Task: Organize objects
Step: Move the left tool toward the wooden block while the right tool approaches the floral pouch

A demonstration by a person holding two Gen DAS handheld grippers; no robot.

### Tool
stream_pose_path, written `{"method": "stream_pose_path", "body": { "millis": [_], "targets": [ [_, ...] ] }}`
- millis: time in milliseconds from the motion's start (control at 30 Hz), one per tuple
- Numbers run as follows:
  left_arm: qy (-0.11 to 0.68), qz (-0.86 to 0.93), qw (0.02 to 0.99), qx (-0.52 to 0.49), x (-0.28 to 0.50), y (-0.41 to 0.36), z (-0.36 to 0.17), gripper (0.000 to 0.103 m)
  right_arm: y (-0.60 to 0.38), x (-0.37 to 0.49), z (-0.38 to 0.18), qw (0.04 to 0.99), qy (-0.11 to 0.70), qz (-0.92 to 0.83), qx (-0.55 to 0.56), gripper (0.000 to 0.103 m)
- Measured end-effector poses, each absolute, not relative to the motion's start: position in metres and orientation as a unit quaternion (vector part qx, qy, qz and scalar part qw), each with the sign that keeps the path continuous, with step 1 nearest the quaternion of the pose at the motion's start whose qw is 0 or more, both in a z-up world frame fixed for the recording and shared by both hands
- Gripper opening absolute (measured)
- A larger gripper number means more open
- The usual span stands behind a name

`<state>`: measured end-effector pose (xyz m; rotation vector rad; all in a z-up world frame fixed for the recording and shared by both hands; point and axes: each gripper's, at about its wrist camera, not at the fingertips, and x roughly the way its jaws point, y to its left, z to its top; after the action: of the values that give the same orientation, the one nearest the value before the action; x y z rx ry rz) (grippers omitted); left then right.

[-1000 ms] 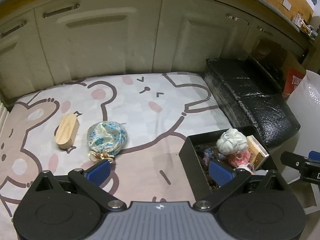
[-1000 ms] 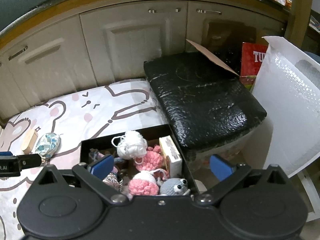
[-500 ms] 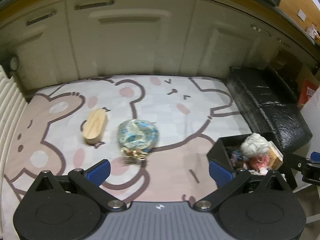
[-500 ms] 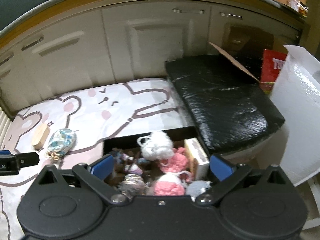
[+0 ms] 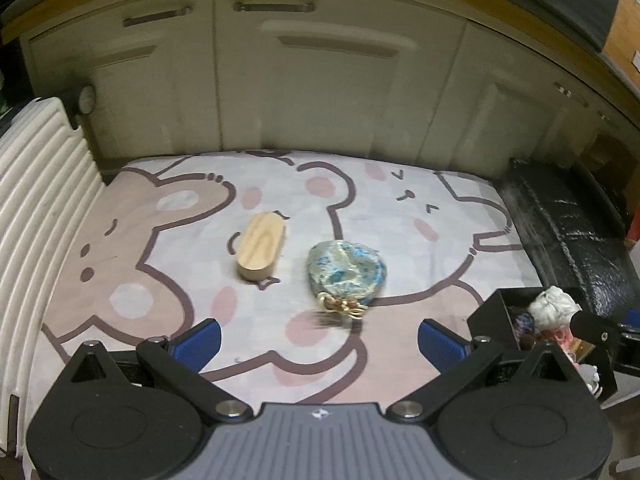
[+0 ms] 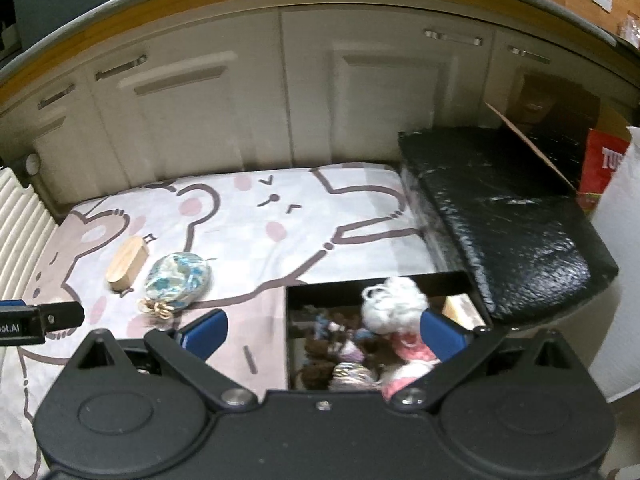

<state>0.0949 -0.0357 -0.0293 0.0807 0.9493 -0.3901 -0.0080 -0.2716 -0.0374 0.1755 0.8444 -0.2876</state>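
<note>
A blue floral pouch (image 5: 346, 272) with a gold clasp and an oval wooden block (image 5: 261, 245) lie on the cartoon bear mat (image 5: 400, 240). My left gripper (image 5: 318, 342) is open and empty, just short of the pouch. A black box (image 6: 298, 300) holds white yarn (image 6: 394, 300), pink crochet pieces and other small items. My right gripper (image 6: 324, 330) is open and empty, over the box's left edge. The pouch (image 6: 178, 278) and block (image 6: 127, 258) show at the left of the right wrist view. The box (image 5: 486, 314) shows at the right of the left wrist view.
Cream cabinet doors (image 5: 304, 80) stand behind the mat. A black padded bin (image 6: 504, 216) lies to the right, with a red carton (image 6: 604, 168) and white bubble wrap (image 6: 624, 280) beyond. A white ribbed panel (image 5: 36, 208) borders the left.
Both grippers have swung left. The pouch and block now sit centred before my left gripper. The box has moved to the right of both views.
</note>
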Motion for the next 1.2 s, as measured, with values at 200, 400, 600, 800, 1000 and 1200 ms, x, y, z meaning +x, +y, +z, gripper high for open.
{"method": "stream_pose_path", "body": {
  "millis": [200, 400, 600, 800, 1000, 1200],
  "targets": [
    [0.448, -0.178, 0.875, 0.026, 0.098, -0.023, -0.028, 0.103, -0.259, -0.002, -0.035, 0.902, 0.405, -0.127, 0.082, 0.103],
    [0.430, -0.179, 0.885, 0.016, 0.100, -0.015, -0.025, 0.103, -0.254, 0.001, -0.033, 0.905, 0.397, -0.121, 0.096, 0.103],
    [0.420, -0.186, 0.888, 0.009, 0.105, -0.010, -0.021, 0.103, -0.247, 0.010, -0.035, 0.901, 0.403, -0.117, 0.111, 0.103],
    [0.410, -0.172, 0.896, 0.020, 0.109, -0.004, -0.016, 0.103, -0.234, 0.025, -0.032, 0.899, 0.407, -0.115, 0.116, 0.103],
    [0.398, -0.156, 0.903, 0.030, 0.129, 0.005, -0.012, 0.103, -0.234, 0.047, -0.032, 0.886, 0.423, -0.118, 0.153, 0.103],
    [0.385, -0.163, 0.907, 0.051, 0.157, 0.006, -0.019, 0.102, -0.231, 0.080, -0.037, 0.880, 0.434, -0.109, 0.162, 0.103]
  ]
}}
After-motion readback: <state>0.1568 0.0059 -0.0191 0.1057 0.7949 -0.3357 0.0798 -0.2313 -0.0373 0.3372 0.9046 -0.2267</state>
